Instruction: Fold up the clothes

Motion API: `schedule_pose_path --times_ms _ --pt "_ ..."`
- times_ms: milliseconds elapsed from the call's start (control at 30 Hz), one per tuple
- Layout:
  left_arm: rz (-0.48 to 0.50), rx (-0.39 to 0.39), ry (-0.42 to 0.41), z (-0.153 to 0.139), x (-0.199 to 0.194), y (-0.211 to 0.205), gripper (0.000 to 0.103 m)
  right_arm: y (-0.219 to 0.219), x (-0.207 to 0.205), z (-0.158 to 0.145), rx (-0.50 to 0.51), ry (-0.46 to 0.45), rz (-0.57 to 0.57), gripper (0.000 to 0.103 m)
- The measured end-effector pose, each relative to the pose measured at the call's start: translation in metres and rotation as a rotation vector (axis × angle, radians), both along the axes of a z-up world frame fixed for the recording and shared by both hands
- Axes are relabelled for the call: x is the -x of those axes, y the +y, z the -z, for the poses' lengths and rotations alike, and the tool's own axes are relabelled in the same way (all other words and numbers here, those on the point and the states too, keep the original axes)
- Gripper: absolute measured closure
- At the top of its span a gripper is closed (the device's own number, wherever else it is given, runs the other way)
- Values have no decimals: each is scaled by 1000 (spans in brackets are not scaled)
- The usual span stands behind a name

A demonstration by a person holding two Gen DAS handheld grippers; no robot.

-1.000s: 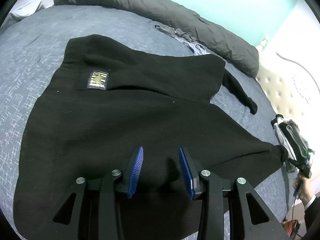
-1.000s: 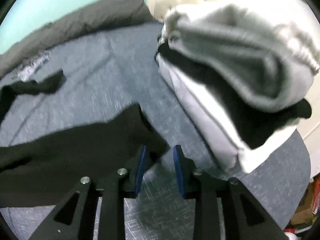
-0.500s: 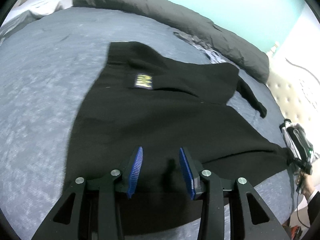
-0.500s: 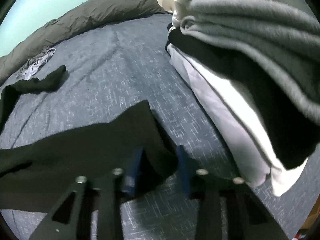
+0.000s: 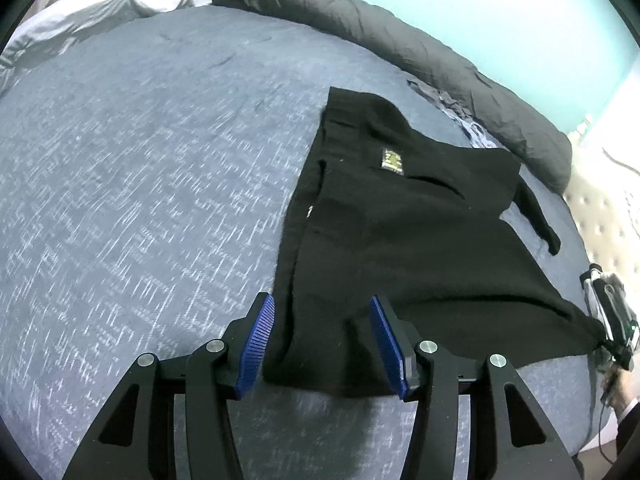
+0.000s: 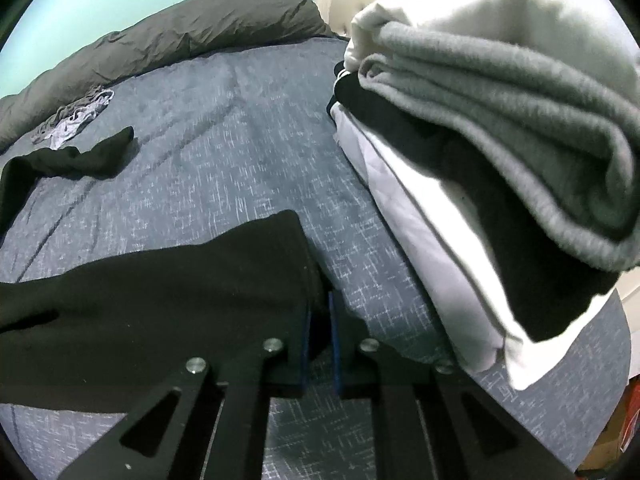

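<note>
A black fleece garment (image 5: 404,216) lies spread flat on a bed (image 5: 140,168) covered in a blue-grey speckled sheet. The left gripper (image 5: 323,344) hovers low over the garment's near corner, its blue-padded jaws spread wide with the black fabric's edge lying between them, touching neither pad clearly. Ahead of this gripper, a small yellow label (image 5: 392,161) sits on the garment, and a thin sleeve (image 5: 538,220) trails off ahead and to the right. A rumpled dark grey duvet (image 5: 400,44) runs along the far edge of the bed.

The right gripper (image 6: 319,344) is pinched nearly closed on another corner of the same black garment (image 6: 160,292), which stretches away to its left. Just to its right rises a stack of folded clothes (image 6: 500,152): grey fleece on top, black beneath, white at the bottom. Far ahead and left lies a small crumpled grey cloth (image 6: 74,120).

In the left wrist view, the right gripper appears far right, held by a person's hand (image 5: 618,388).
</note>
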State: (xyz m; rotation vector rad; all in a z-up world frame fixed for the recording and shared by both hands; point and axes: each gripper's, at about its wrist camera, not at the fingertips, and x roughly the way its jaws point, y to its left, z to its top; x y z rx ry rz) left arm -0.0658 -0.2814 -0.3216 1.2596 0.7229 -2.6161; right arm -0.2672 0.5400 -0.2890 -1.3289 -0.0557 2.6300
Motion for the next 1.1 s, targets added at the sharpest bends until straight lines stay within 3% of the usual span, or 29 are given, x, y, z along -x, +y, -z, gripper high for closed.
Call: schedule_pose_path --times_ms 200,267,333,433,567,867,1100 --pt "40 -54 -10 9 -5 0 52 -2 -1 -2 -3 -2 2 96" --pt "44 -68 -10 12 -8 0 64 -1 -3 -2 0 -4 6 96" --pt "56 -74 6 10 -10 0 82 -1 -4 -2 4 -6 10 96" --pt "80 -78 25 6 -12 1 98 -1 -6 -5 11 -5 10 96" --pt "100 -65 38 0 -13 2 100 1 -8 -13 29 7 2 96" --pt "112 -122 52 -19 -31 -20 100 0 -23 -47 48 49 -49 97" --pt "148 -157 13 -4 -23 -14 98 7 -26 -31 49 6 -61 97"
